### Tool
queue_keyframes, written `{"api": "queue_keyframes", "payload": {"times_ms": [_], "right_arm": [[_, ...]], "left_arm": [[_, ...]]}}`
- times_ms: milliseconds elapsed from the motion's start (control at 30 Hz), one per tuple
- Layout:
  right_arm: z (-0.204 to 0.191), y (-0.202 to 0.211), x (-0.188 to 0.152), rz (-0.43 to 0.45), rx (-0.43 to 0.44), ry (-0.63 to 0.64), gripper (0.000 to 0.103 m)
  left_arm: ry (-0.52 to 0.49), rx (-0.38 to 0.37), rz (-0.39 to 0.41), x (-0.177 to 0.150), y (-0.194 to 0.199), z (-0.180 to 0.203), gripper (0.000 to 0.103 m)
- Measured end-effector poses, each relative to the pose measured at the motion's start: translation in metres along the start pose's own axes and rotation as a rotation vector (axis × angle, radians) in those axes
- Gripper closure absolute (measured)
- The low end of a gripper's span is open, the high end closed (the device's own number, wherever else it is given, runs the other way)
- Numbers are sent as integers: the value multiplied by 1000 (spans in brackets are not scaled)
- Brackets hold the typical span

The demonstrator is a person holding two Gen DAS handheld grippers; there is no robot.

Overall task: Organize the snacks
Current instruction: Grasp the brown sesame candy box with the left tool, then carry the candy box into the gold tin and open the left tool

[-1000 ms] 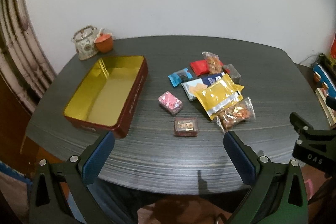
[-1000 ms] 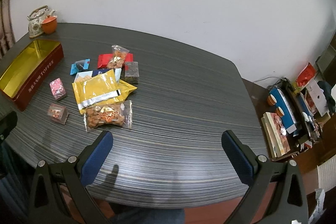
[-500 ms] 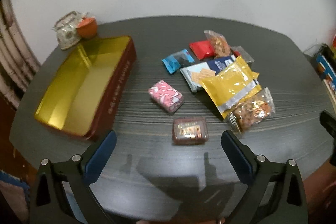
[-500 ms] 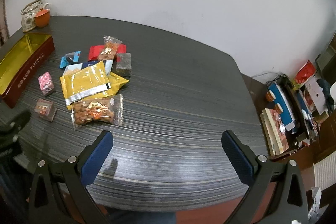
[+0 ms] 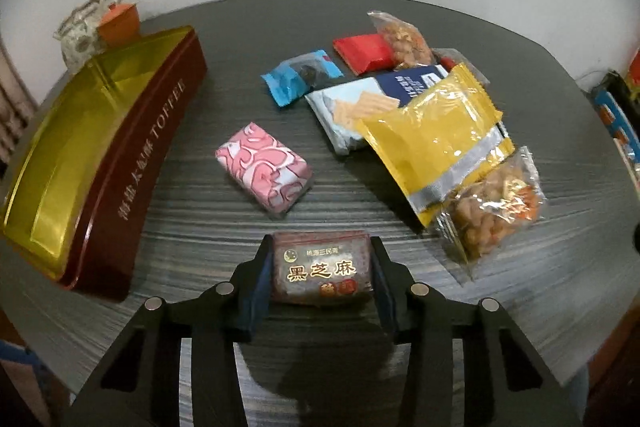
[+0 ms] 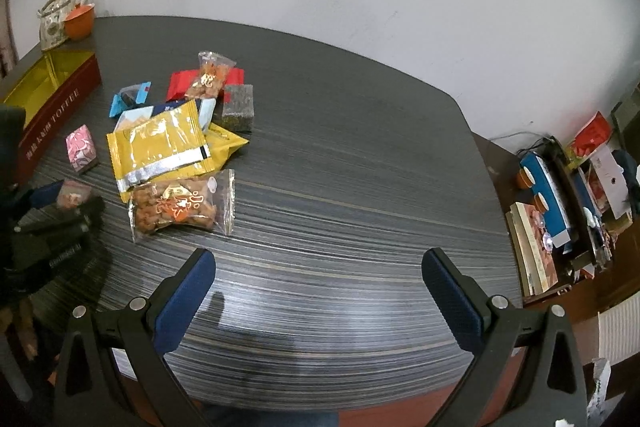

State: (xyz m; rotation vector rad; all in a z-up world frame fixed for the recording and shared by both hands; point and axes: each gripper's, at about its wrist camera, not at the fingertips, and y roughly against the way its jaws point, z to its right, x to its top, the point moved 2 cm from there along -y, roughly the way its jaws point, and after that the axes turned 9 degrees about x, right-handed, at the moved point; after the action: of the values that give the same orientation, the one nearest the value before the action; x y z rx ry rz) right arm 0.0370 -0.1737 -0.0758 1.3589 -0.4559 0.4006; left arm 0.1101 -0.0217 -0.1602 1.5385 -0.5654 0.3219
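Note:
My left gripper (image 5: 320,259) is shut on a small brown sesame snack pack (image 5: 320,269) that rests on the dark table; it also shows in the right wrist view (image 6: 72,193). An open gold-lined toffee tin (image 5: 92,139) stands to the left. A pink wrapped snack (image 5: 264,163) lies just beyond the pack. A yellow bag (image 5: 436,139), a peanut bag (image 5: 492,211), a blue candy (image 5: 300,77), a red packet (image 5: 364,53) and a cracker pack (image 5: 348,115) lie at the right. My right gripper (image 6: 320,271) is open and empty over bare table.
A teapot and an orange cup (image 5: 116,23) stand behind the tin by the wall. A grey block snack (image 6: 239,108) lies behind the yellow bag. A low shelf with books and boxes (image 6: 560,211) stands beyond the table's right edge.
My left gripper has moved forward and down to the table and closed its fingers on the brown sesame pack. My right gripper has shifted slightly and stays open.

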Motion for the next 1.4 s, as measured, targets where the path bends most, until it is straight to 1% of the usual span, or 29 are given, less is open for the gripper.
{"api": "queue_keyframes", "payload": {"times_ms": [67, 100, 167, 300, 367, 433, 500, 533, 600, 833, 967, 1100, 1267, 1400], "right_arm": [[0, -1, 0, -3, -6, 4, 1], [0, -1, 0, -2, -2, 0, 1], [2, 1, 1, 5, -7, -2, 1], [2, 3, 1, 13, -17, 4, 1], [-1, 3, 1, 17, -24, 18, 1], [-3, 5, 1, 18, -23, 25, 1], [-3, 7, 1, 20, -23, 25, 1], [-3, 8, 1, 22, -22, 24, 1], [-5, 9, 1, 28, -22, 26, 1], [-17, 14, 1, 43, -27, 68, 1], [-23, 12, 1, 38, -32, 92, 1], [-24, 12, 0, 38, -23, 91, 1], [-22, 11, 0, 37, -27, 83, 1], [-19, 9, 0, 27, -31, 86, 1]], "left_arm": [[10, 12, 46, 1, 14, -4, 58], [12, 5, 61, 3, 24, -7, 58], [19, -11, 73, 5, 37, -10, 58], [22, 33, 114, 15, 60, -17, 59], [24, 69, 136, 17, 70, -22, 59], [40, 68, 126, 18, 76, -26, 59], [36, 79, 134, 17, 80, -29, 59], [32, 89, 140, 17, 81, -29, 59], [26, 134, 156, 16, 88, -31, 59], [39, 169, 161, 18, 93, -41, 59], [38, 173, 163, 17, 93, -42, 59], [34, 193, 167, 16, 93, -41, 59], [68, 209, 176, 20, 93, -51, 59], [112, 221, 185, 27, 94, -68, 59]]}}
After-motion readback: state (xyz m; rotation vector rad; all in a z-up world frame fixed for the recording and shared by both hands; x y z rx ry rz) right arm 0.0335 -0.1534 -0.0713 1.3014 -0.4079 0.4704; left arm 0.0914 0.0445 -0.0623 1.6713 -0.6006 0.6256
